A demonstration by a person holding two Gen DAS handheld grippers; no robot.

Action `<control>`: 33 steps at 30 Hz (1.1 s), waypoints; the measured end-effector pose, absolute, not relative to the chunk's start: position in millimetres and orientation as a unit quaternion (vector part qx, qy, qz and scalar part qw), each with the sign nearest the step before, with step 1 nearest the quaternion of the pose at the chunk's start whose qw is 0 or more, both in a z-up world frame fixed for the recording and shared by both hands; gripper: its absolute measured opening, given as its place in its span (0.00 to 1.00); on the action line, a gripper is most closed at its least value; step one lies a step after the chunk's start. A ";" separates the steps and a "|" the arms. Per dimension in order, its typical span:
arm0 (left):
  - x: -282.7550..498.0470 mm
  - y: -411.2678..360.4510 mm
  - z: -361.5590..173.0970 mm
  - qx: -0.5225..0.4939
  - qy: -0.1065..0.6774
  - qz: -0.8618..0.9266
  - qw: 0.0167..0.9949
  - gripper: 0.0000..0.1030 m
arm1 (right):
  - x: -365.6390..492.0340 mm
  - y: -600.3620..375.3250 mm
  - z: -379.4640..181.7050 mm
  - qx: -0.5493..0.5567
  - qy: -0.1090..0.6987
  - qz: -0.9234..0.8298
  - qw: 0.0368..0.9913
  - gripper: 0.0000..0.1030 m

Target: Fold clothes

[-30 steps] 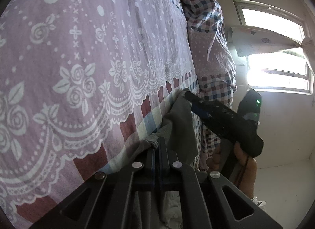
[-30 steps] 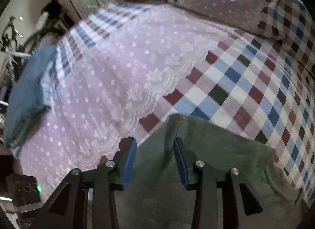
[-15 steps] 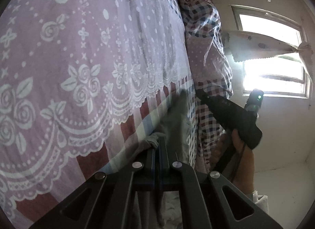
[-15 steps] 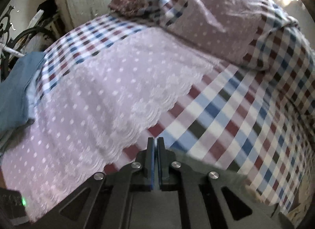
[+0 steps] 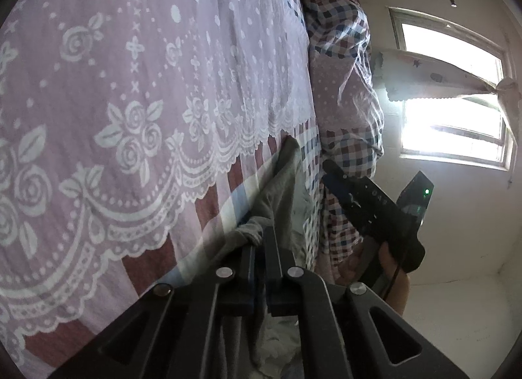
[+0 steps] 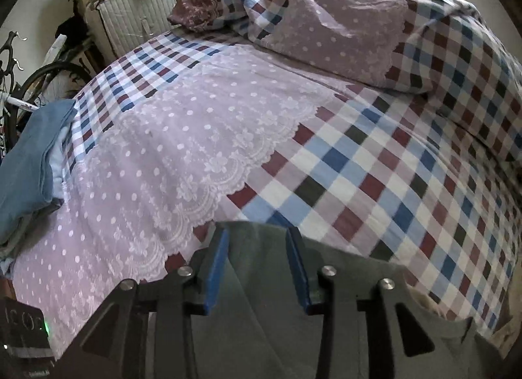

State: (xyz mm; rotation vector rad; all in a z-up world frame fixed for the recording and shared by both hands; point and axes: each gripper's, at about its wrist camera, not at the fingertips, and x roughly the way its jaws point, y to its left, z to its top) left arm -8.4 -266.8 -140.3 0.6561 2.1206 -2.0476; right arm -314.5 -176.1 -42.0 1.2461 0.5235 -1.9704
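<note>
On the checked bedspread (image 6: pixel 375 163), near edge | grey garment (image 6: pixel 261 313) lies at 6 o'clock, long axis toward 12 in the left view | left gripper (image 5: pixel 259 248) pinching its bunched hem | right gripper (image 6: pixel 257 268) jaws just opened, spread above the cloth, gripping nothing | right nearer the free edge, likely regrasps there.

left claw (image 5: pixel 259 242) pinching grey garment (image 5: pixel 284 189), lace bedspread (image 5: pixel 146 101) beside, right claw (image 5: pixel 329 168) opposite, window (image 5: pixel 453 98) behind
</note>
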 end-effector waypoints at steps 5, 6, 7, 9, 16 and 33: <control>-8.7 -265.7 -135.5 0.210 0.704 -0.676 0.049 0.22 | -309.9 -168.6 -47.4 0.499 0.194 -0.758 0.373 0.38; -8.5 -265.1 -134.5 0.209 0.705 -0.676 0.048 0.23 | -308.7 -166.9 -49.2 0.501 0.195 -0.757 0.371 0.38; -8.0 -264.6 -134.1 0.209 0.706 -0.675 0.048 0.23 | -307.1 -163.9 -49.8 0.504 0.194 -0.755 0.371 0.38; -6.8 -264.1 -134.3 0.210 0.706 -0.674 0.052 0.21 | -305.1 -158.0 -50.4 0.506 0.194 -0.754 0.371 0.38; 0.6 -263.5 -134.5 0.223 0.696 -0.677 0.087 0.02 | -300.0 -107.0 -36.4 0.507 0.179 -0.768 0.349 0.38; 18.7 -248.6 -92.7 0.204 0.617 -0.744 0.155 0.49 | -207.4 192.8 75.9 0.421 0.048 -0.887 0.182 0.47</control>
